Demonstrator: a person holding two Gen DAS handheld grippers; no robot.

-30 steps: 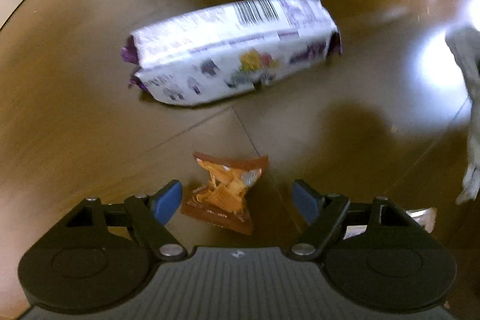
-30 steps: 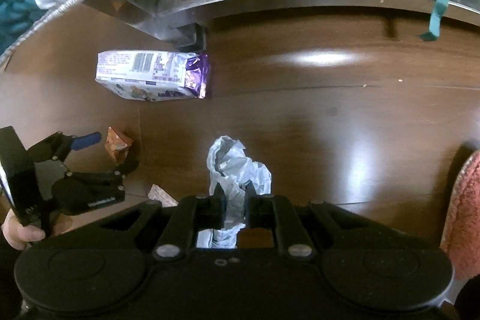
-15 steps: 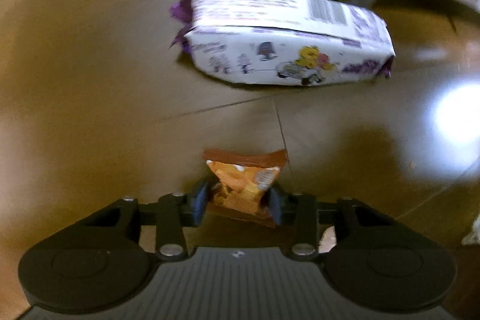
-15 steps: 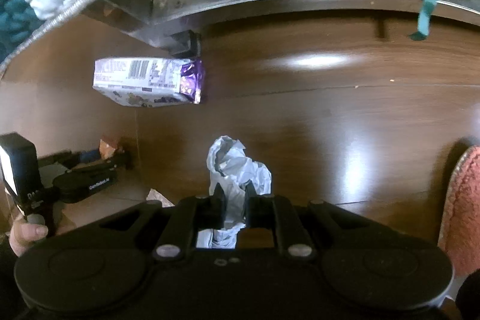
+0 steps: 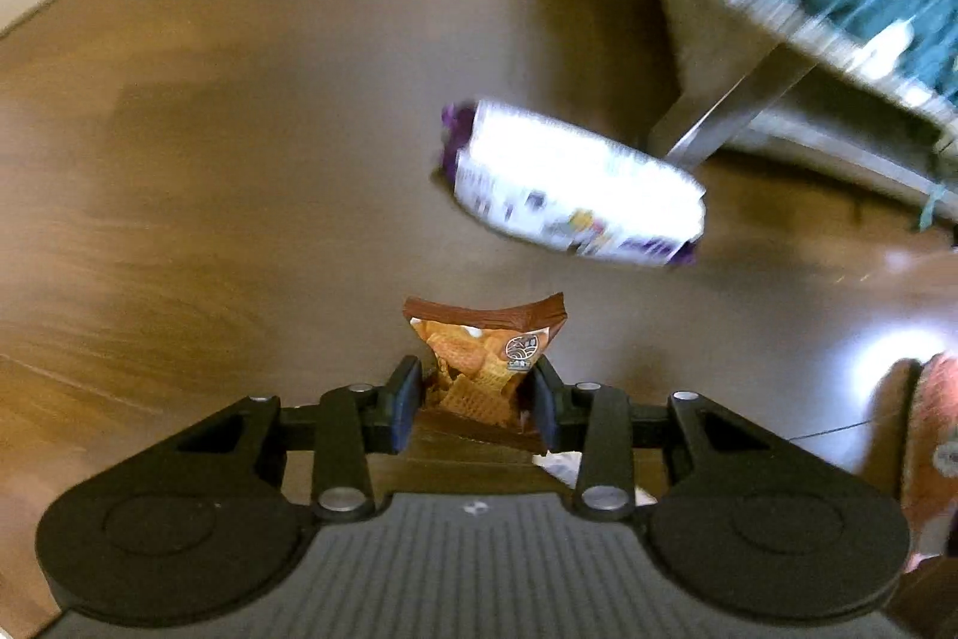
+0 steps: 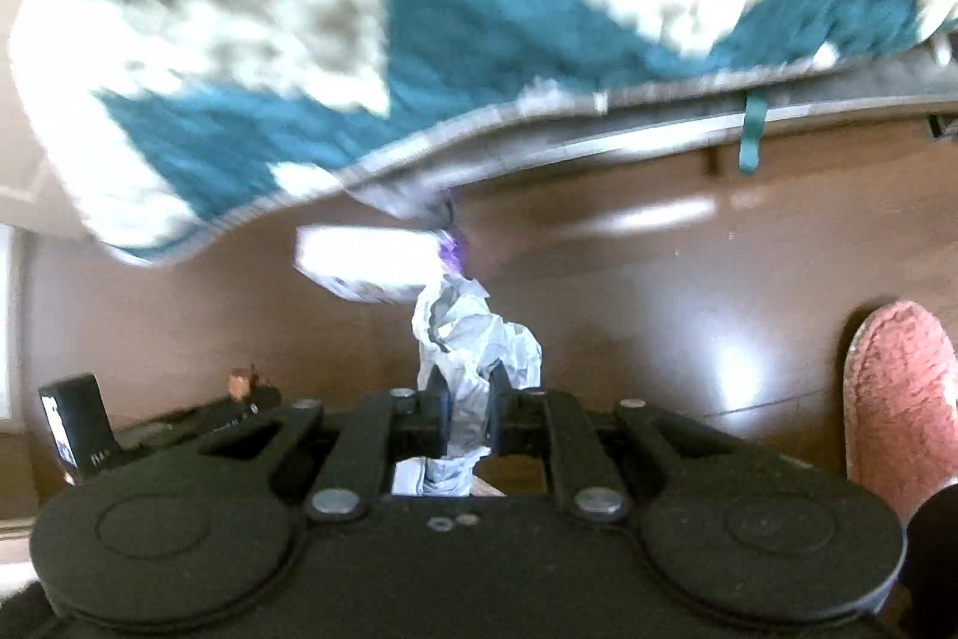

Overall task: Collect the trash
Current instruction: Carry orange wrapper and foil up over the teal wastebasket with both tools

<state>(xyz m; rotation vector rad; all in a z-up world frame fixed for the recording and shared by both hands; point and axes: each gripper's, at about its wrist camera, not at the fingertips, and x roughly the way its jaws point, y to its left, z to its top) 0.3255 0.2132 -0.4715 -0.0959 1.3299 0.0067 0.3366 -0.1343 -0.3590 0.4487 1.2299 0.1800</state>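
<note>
A: Item one, at our left: the left claw [image 5: 476,402], blue pads pressed on an orange snack wrapper [image 5: 485,360]. The brown top seam of the wrapper sticks out ahead of the pads. The claw is narrow, holding that wrapper clear of the wooden floor [image 5: 239,160].

B: We log the same. From the right wrist view the left claw [image 6: 242,393] shows low at the left edge, a small brown tip of wrapper [image 6: 241,380] at its end.

A: Item two: a white and purple snack pack [image 5: 575,187], lying on the floor beyond the orange wrapper, blurred. It sits just beside a metal bed leg [image 5: 724,106].

B: In the right wrist view we see the pack [image 6: 371,262] under the edge of a teal and white quilt [image 6: 419,40]. A teal strap [image 6: 751,130] hangs from the bed rail further right.

A: Item three: the right claw [image 6: 466,405], nearly closed, holding crumpled white paper [image 6: 473,339]. The paper stands up ahead of the fingers and a bit of it shows behind them too.

B: Whether the paper touches the floor we cannot tell; it appears lifted.

A: Item four, far right: a pink fuzzy slipper [image 6: 898,393] on the floor, well apart from the paper. The left wrist view catches the slipper [image 5: 934,453] at its right edge.
</note>
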